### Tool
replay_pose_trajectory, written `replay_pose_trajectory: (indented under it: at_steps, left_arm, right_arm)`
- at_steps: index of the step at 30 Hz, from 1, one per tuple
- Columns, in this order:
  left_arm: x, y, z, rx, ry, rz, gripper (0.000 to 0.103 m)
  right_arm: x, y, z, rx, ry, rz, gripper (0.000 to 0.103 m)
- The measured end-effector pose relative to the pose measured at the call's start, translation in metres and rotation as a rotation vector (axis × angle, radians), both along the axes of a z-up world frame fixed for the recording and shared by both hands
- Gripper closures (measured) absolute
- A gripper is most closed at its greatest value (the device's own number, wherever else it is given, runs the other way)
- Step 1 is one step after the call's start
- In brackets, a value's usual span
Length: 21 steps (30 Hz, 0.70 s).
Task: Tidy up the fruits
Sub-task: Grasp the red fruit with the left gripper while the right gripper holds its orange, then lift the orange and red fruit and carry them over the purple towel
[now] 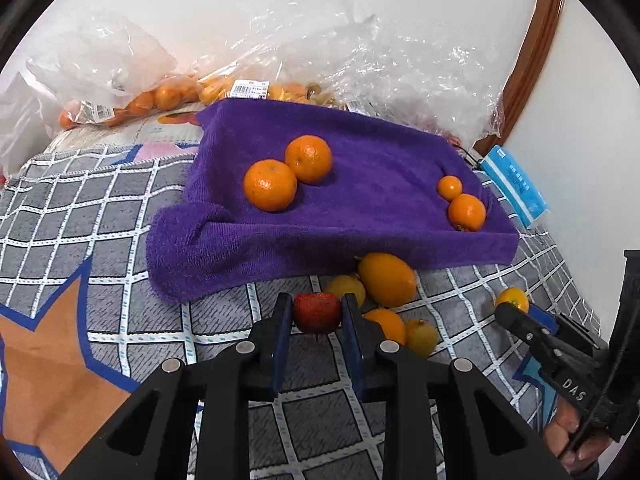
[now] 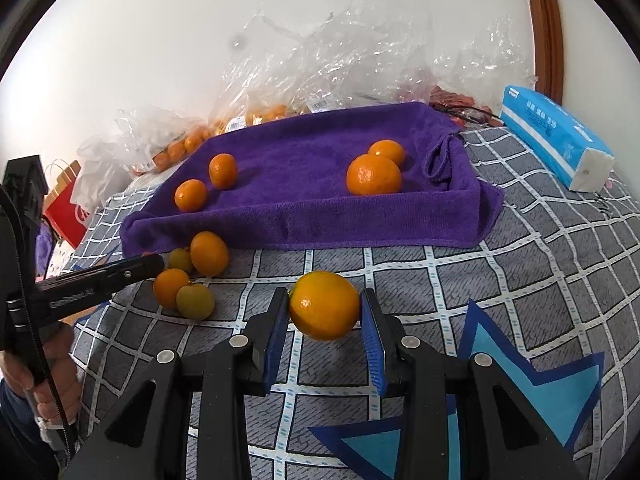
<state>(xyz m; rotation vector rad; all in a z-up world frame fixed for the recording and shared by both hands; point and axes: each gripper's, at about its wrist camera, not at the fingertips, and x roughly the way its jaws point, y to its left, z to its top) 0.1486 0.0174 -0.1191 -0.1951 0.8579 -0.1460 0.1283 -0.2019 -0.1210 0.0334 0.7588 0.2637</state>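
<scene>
Partway: four oranges already sit on the purple towel, two centre-left, two at its right edge. Left gripper is pinching a red strawberry-like fruit, lower centre of its view; right gripper is clamped on a yellow-orange citrus, also lower centre. Four loose fruits remain on the checked cover, just below the towel's front edge. Towel middle is open; raised front fold needs clearing, bagged fruit crowds the top.
</scene>
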Motion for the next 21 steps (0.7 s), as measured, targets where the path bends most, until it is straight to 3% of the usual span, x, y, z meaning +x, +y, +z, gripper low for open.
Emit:
replay_pose_trajectory:
  at_steps: [5,15,21]
  left_arm:
    - [-0.001,-0.001,0.013,-0.007,-0.026,-0.002,0.079]
    - [0.015,0.009,0.043,-0.037,-0.091,0.033,0.079]
    - [0.027,0.013,0.057,-0.022,-0.128,0.055,0.079]
  right_arm:
    - [-0.003,0.007,0.012,-0.022,0.003,0.009,0.068]
    - [0.016,0.024,0.069,-0.06,-0.115,0.021,0.068]
    - [0.036,0.033,0.077,-0.069,-0.143,0.012,0.068]
